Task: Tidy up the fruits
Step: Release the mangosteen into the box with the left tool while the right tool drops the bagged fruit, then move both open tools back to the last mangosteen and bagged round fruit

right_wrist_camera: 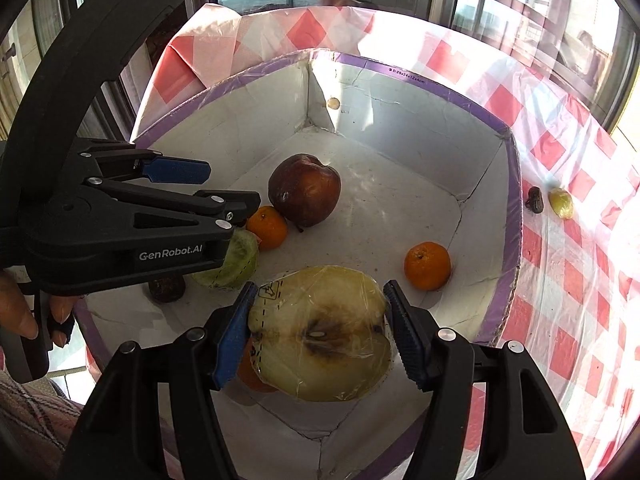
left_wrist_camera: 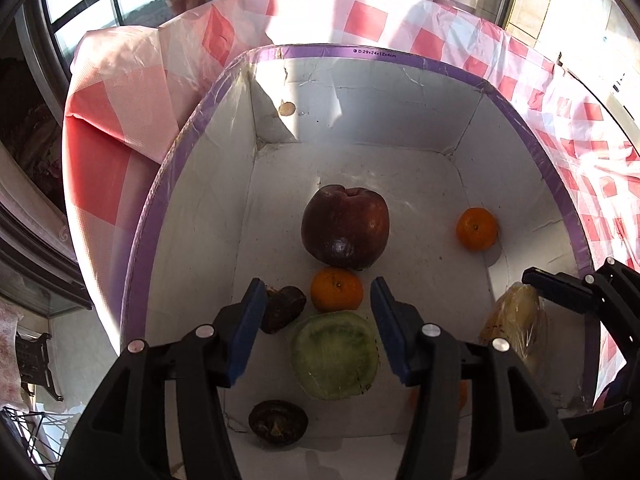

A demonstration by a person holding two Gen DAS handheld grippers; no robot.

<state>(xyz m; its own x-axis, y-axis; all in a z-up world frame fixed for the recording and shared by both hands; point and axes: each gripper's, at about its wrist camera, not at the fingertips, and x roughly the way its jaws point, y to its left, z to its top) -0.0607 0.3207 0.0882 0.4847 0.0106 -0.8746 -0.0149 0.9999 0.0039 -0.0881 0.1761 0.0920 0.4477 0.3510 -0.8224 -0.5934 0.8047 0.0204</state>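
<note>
White box (left_wrist_camera: 200, 208) holds a dark apple (left_wrist_camera: 345, 226), two oranges (left_wrist_camera: 337, 289), a green half (left_wrist_camera: 334, 354). Left tongs (left_wrist_camera: 318, 330) released above them. Right tongs (right_wrist_camera: 318, 334) clenched on wrapped apple half (right_wrist_camera: 320, 332). Only right view shows two small fruits (right_wrist_camera: 560, 203) on the surface.

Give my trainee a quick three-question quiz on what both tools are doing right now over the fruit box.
1. True or false: the right tool grips a wrapped apple half.
2. How many whole oranges lie fully visible on the floor of the box? A) one B) two C) four
3. Fill in: the left tool hangs open above the wrapped ____ fruit half.

Key: 1 true; 2 B, the near orange and the far orange; 3 green.
</note>
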